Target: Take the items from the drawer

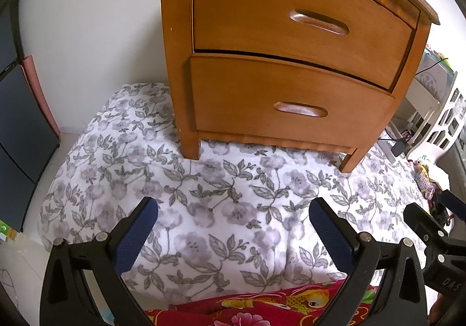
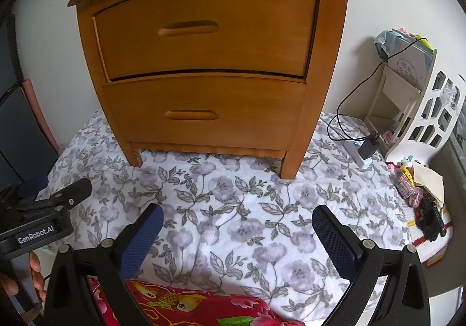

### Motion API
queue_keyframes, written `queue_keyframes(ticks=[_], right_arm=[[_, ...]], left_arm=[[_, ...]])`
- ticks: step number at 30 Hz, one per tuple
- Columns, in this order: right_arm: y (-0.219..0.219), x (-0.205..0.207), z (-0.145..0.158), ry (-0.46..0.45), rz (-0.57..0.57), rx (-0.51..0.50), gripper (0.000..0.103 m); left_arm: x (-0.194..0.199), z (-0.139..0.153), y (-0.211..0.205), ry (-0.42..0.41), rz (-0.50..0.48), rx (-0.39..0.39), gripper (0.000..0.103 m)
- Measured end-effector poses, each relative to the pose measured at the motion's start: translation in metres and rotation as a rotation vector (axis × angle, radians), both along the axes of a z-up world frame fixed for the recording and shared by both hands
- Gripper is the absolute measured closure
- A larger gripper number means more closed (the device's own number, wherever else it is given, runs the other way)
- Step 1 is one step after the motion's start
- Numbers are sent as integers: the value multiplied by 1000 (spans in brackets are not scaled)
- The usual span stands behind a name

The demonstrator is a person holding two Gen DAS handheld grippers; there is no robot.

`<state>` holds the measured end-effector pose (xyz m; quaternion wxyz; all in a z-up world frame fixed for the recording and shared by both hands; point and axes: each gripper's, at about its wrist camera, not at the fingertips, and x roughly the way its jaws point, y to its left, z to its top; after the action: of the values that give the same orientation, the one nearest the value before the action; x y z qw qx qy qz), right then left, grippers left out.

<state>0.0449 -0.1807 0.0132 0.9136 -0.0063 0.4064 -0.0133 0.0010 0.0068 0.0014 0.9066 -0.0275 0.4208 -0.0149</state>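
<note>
Both drawers of the nightstand are closed, straight ahead and above my claws. My right claw faces it squarely; my left claw sits off to its left. Both hang released and empty over the floral bedspread. The lower drawer's handle runs horizontally, nearer the right one.

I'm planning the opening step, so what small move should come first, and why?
Probably bring the right gripper forward toward the top drawer's handle. Both drawers look all but shut, and both grippers, the left gripper too, hang open and empty above the flowered sheet.
</note>
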Motion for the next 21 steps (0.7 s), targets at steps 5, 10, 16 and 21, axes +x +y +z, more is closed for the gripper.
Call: queue_keyframes(ticks=[5,10,16,21], right_arm=[[0,0,0,0,-1,0,0],[0,0,0,0,1,0,0],[0,0,1,1,1,1,0],[0,1,2,3,3,2,0]], left_arm=[[-1,5,-1,-39,-5,0,0],[-2,5,0,-42,-14,-14,0],[-2,5,-2,-43,-43,-40,0],[-1,6,-2,-36,-53,-57,0]])
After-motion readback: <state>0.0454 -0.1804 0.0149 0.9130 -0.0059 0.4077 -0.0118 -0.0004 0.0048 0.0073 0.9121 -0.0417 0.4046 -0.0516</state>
